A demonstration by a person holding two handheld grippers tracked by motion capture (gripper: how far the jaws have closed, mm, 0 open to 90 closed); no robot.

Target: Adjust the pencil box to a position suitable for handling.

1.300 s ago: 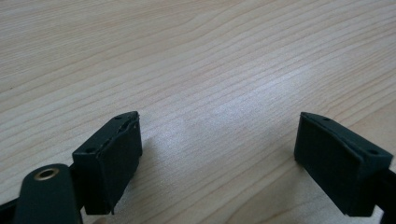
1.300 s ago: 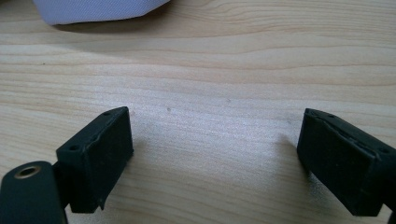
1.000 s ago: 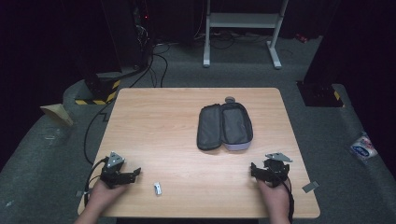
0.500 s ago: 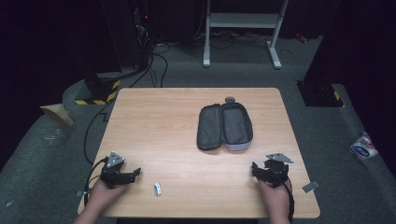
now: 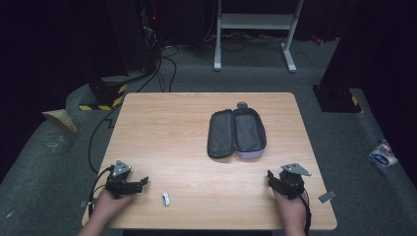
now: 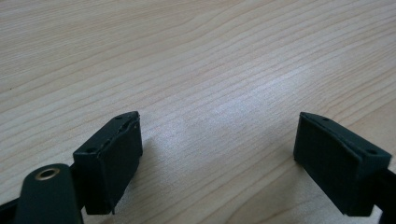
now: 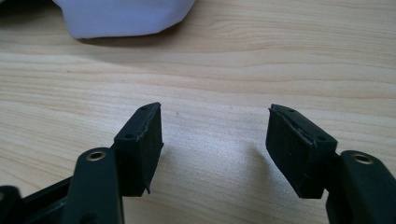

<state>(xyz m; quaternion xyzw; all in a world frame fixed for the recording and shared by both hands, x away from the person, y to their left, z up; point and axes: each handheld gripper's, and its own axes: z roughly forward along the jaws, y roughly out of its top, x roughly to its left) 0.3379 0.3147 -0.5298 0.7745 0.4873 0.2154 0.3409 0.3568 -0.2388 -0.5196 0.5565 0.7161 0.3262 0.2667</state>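
Resting both grippers low in frame, we keep the left gripper [image 5: 142, 182] spread empty, right gripper [image 5: 271, 177] just closing partway on nothing, pouch [image 5: 236, 133] unzipped ready mid-table.

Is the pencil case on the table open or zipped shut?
Open. The pencil case lies unzipped with both halves spread flat on the table; whether anything is inside, cannot tell.

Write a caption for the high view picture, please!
Two hands rest their tongs, left and right, on a wooden table before an open grey pouch.

Wooden table [image 5: 162, 128]; open grey pouch [image 5: 237, 133] mid-right; small white object [image 5: 166, 198] near front edge.
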